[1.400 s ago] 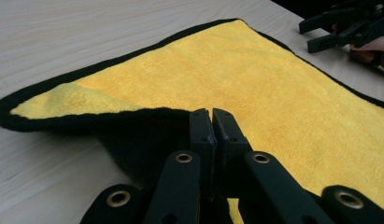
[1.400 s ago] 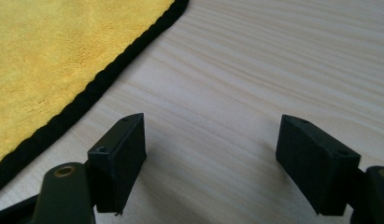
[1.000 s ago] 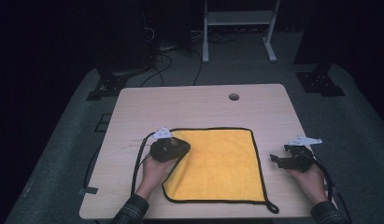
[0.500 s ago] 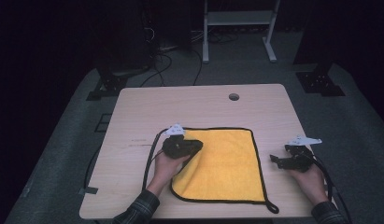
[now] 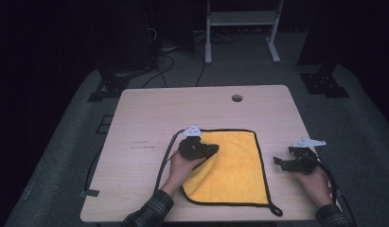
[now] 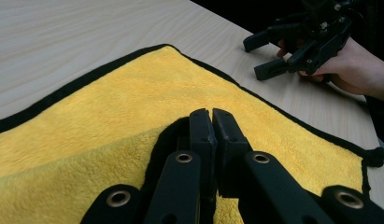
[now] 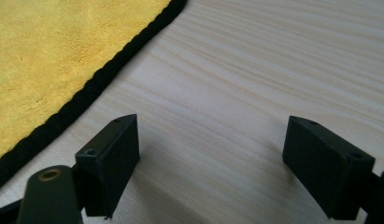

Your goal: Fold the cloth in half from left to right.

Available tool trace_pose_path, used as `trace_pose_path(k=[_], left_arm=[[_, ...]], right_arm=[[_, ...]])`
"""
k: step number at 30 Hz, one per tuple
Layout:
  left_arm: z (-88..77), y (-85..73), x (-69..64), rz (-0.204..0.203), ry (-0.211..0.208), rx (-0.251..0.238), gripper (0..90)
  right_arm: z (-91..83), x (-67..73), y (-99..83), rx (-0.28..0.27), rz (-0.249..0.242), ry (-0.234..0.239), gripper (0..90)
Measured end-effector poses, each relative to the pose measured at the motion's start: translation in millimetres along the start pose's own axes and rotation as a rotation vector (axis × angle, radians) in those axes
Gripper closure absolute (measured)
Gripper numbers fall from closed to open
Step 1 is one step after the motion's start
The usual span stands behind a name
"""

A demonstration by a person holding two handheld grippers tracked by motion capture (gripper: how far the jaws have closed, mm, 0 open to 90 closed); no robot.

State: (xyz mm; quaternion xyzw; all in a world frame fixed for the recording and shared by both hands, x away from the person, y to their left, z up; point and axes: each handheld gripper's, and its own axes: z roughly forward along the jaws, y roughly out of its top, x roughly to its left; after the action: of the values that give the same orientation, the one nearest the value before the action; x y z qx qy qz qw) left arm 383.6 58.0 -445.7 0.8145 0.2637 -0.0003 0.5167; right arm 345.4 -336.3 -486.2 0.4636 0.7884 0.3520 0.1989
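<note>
Left gripper (image 5: 208,150), pinched cloth (image 5: 234,165) edge farther right than before

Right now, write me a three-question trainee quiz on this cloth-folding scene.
1. True or false: the left gripper is shut on an edge of the yellow cloth.
2. The right gripper is: A) clamping the cloth, B) open over bare table, C) lying in the table's round hole.
3. What colour is the cloth's border?

Key
1. True: its jaws pinch the black-trimmed edge, which is lifted and carried over the cloth.
2. B: its jaws stand wide apart beside the cloth's right edge.
3. Black.
</note>
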Motion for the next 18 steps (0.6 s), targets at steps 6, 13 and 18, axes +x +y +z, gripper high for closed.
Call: trace_pose_path(k=[6,13,18], left_arm=[[11.6,2.9,-3.0,-0.002,-0.018,0.002,87.2],[22.5,8.1,-6.5,-0.003,-0.035,-0.003,87.2],[31.2,14.7,-10.1,0.004,-0.048,-0.010,87.3]], right_arm=[[0.0,0.0,0.0,0.000,-0.001,0.000,17.5],[0.0,0.0,0.0,0.000,0.000,0.000,17.5],[0.0,0.0,0.0,0.000,0.000,0.000,17.5]])
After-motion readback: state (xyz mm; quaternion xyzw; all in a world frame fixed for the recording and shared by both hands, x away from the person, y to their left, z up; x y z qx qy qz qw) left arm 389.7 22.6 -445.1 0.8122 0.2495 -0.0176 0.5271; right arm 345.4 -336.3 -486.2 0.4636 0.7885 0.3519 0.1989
